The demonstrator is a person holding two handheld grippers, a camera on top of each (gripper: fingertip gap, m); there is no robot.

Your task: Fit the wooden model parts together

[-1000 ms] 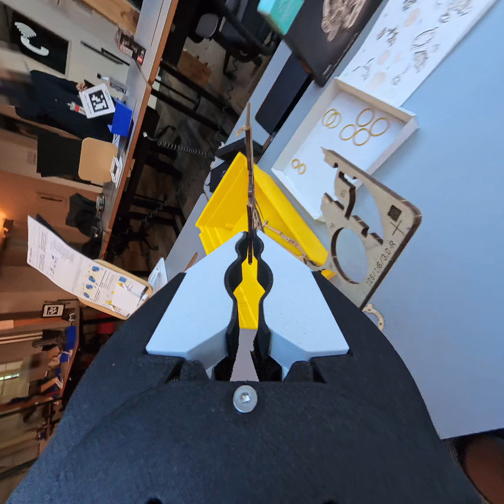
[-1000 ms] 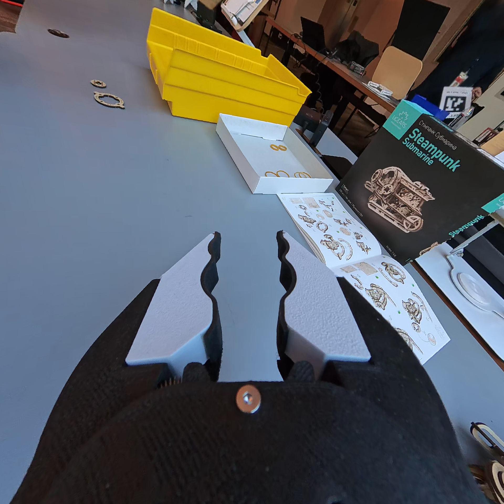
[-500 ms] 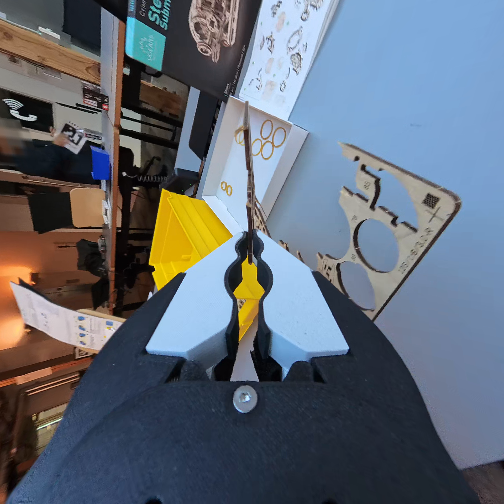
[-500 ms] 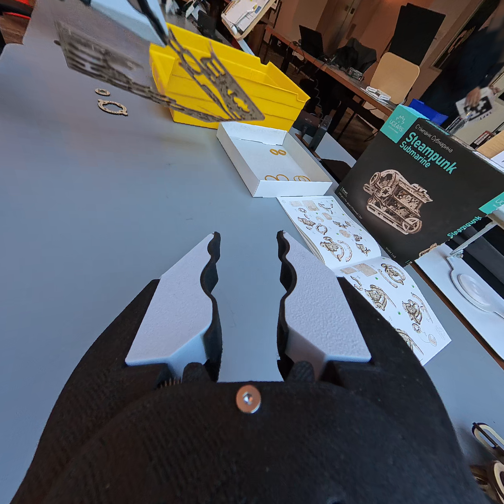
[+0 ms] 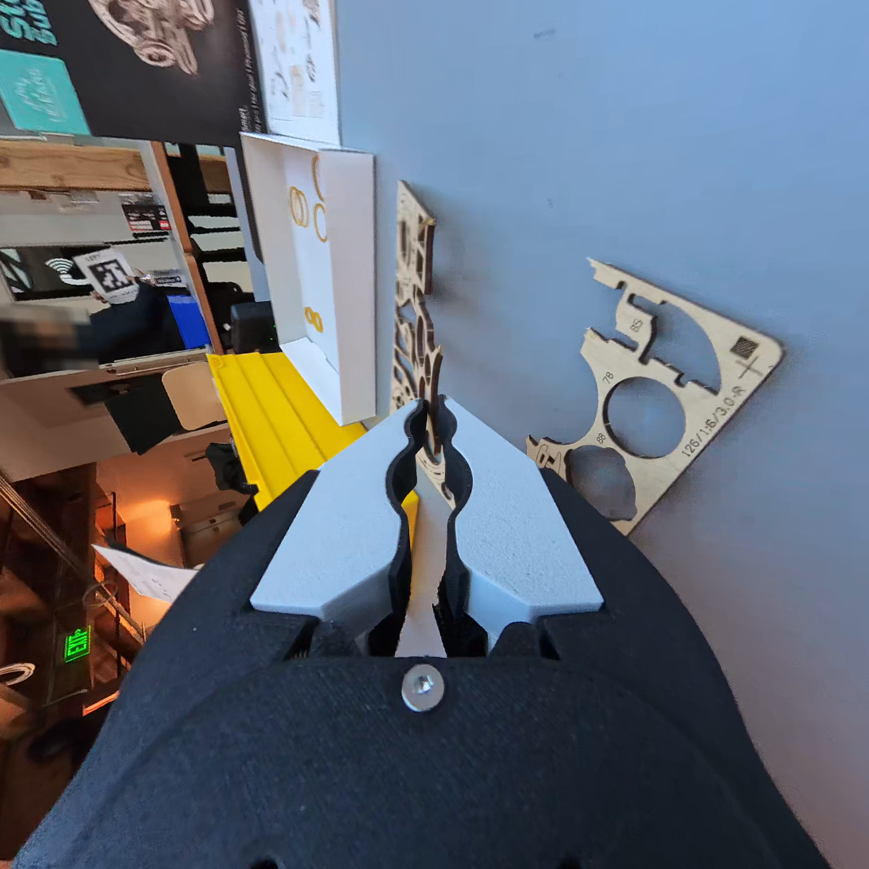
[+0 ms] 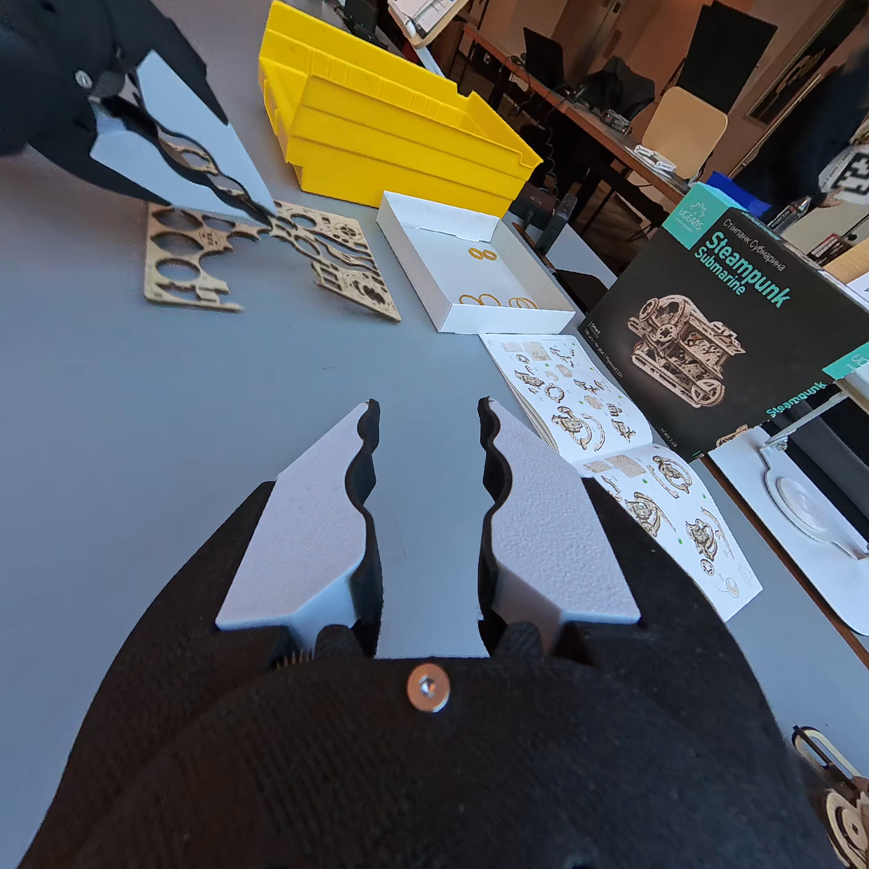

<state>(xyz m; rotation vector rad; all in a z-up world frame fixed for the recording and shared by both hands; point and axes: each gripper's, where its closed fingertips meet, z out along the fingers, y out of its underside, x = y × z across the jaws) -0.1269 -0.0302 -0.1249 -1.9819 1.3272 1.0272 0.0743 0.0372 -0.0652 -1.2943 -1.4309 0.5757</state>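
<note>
We've got a thin laser-cut plywood sheet (image 6: 272, 261), full of punched-out holes and fiddly parts, lying almost flat on the grey table, one edge pinched up between grey fingers.

The left tongs (image 5: 433, 408) cover the near end of the wooden parts sheet (image 5: 414, 301); in the right wrist view the far corner of that sheet (image 6: 338, 263) blurs; the dark model box (image 6: 719, 338) runs off the right edge; a wooden piece (image 6: 841, 809) at the bottom right corner is cut off and unclear.
</note>
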